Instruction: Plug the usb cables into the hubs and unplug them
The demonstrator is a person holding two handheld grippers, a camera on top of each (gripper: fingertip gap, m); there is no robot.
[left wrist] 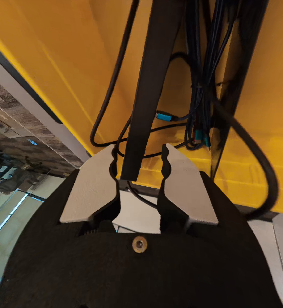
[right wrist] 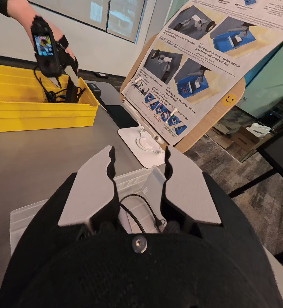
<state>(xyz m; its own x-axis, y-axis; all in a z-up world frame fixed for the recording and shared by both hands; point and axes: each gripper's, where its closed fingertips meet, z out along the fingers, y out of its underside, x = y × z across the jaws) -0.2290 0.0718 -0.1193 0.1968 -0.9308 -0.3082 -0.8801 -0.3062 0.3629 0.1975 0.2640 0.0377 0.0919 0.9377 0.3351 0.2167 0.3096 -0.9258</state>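
A long black hub (left wrist: 144, 93) stands tilted in the yellow bin (left wrist: 54, 66), its near end between my left gripper's (left wrist: 138, 147) jaws. The jaws are open, with a gap on each side of the hub. Thin black cables (left wrist: 104, 106) loop around it. A bundle of dark braided USB cables (left wrist: 199, 93) with teal plugs (left wrist: 164, 116) lies just right of the hub. In the right wrist view the left gripper (right wrist: 67, 81) reaches into the yellow bin (right wrist: 37, 116) at the hub (right wrist: 71, 93). My right gripper (right wrist: 140, 150) is open and empty above a clear plastic bin (right wrist: 137, 176) holding a black cable (right wrist: 137, 196).
An instruction board (right wrist: 195, 75) on a white stand (right wrist: 134, 135) stands at the grey table's (right wrist: 45, 158) right edge. A black device (right wrist: 94, 88) lies behind the yellow bin. A thick black cable (left wrist: 262, 150) and a dark divider (left wrist: 220, 133) are in the bin's right part. A person's hand (right wrist: 25, 15) holds the left gripper. Tip to tip, the grippers are about 50 cm apart.
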